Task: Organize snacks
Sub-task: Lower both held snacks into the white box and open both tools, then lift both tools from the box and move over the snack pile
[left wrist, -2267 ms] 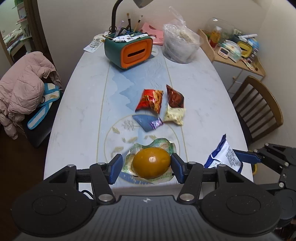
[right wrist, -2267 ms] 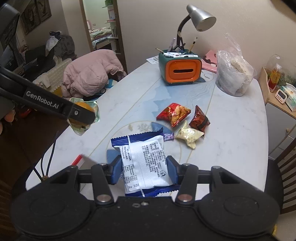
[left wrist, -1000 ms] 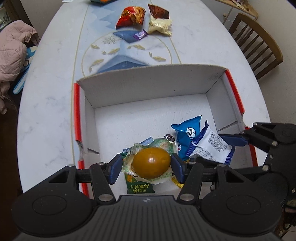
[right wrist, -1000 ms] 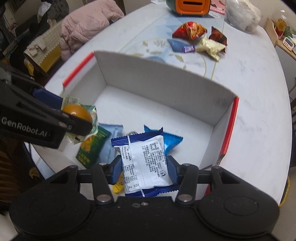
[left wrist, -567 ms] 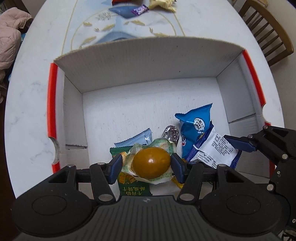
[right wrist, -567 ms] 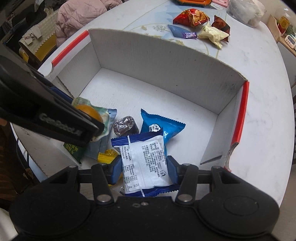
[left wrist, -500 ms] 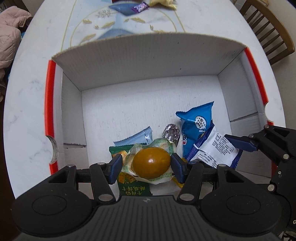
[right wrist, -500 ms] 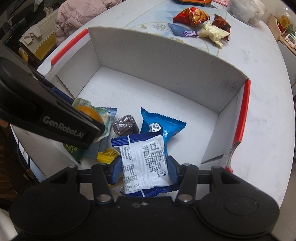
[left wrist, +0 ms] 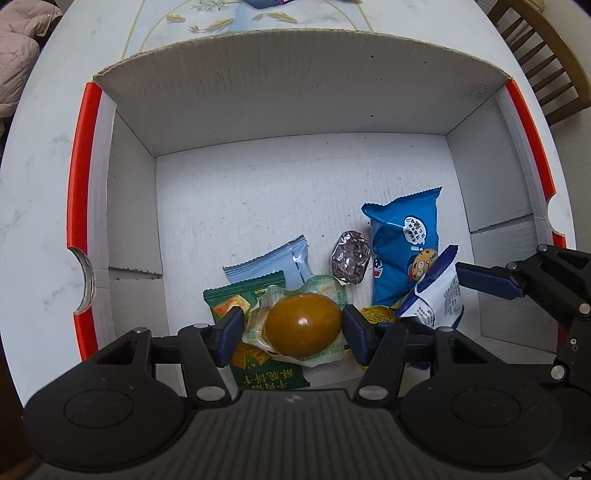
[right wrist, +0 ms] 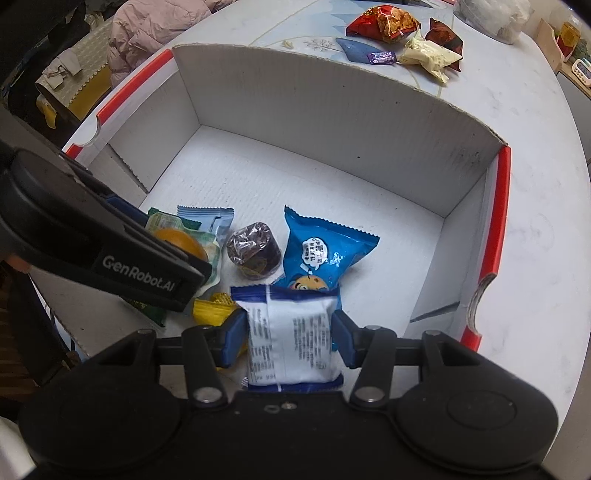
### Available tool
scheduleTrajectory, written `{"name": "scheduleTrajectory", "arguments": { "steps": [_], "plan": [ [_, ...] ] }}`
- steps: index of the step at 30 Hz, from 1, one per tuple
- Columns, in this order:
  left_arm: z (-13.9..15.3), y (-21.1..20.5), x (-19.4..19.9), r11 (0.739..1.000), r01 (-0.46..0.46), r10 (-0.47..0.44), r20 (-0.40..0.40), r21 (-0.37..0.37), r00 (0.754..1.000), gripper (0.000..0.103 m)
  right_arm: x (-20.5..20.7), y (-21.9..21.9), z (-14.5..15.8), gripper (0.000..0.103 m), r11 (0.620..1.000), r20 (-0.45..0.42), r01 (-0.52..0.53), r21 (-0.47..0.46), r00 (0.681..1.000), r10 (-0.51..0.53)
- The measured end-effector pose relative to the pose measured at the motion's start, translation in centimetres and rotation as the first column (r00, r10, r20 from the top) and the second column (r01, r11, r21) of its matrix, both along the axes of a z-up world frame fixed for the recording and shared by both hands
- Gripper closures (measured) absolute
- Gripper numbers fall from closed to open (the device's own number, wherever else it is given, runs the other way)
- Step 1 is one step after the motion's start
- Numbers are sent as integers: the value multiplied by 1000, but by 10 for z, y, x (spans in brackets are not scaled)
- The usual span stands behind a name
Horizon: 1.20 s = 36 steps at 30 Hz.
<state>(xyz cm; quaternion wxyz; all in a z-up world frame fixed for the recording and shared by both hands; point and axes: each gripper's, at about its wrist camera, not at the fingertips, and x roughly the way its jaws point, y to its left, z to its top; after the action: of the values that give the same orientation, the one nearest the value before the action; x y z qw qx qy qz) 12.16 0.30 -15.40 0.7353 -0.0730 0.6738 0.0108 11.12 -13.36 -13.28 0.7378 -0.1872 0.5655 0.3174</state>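
My left gripper [left wrist: 293, 326] is shut on a wrapped orange egg snack [left wrist: 303, 325] and holds it low inside the white cardboard box [left wrist: 288, 110], above a green packet [left wrist: 229, 306]. My right gripper [right wrist: 290, 339] is shut on a white and blue snack packet [right wrist: 291, 336], held over the box's near right part. On the box floor lie a blue cartoon packet [right wrist: 321, 254], a dark foil-wrapped cake [right wrist: 253, 249], a pale blue packet [left wrist: 273, 262] and a yellow wrapper [right wrist: 212, 308]. The egg snack also shows in the right wrist view [right wrist: 181, 238].
Several loose snacks lie on the marble table beyond the box: a red bag [right wrist: 384, 20], a dark red bag [right wrist: 443, 38], a cream packet [right wrist: 428, 55], a blue wrapper [right wrist: 356, 50]. A wooden chair [left wrist: 554, 55] stands at the right. A pink jacket [right wrist: 155, 22] lies left.
Both grippers have moved lower into the box with their snacks still held. The box walls now fill more of both views.
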Motion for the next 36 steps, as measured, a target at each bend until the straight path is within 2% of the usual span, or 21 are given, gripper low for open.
{"name": "scheduleTrajectory", "arguments": {
  "steps": [8,11,15,21,27,36],
  "plan": [
    [7,4,-4,1000,0,0,22,-17,1000,45,-3,-1,10,42,999,8,-3,32,1000,3],
    [16,5,-7,1000,7,-6,35,-25,999,45,-4,-1,15,40,999,22,-9,34,1000,8],
    [30,7,-12,999,12,-10,57,-38,998,45,-3,-4,26,30,998,37,-10,57,999,8],
    [60,11,-18,998,26,-20,118,-53,993,45,-2,-7,50,24,995,66,-3,100,998,-3],
    [94,13,-22,998,44,-35,203,-40,979,42,3,-14,80,21,989,109,10,150,994,-27],
    [143,22,-20,999,42,-33,328,-19,944,40,15,-20,127,15,976,201,2,216,978,-46]
  ]
}}
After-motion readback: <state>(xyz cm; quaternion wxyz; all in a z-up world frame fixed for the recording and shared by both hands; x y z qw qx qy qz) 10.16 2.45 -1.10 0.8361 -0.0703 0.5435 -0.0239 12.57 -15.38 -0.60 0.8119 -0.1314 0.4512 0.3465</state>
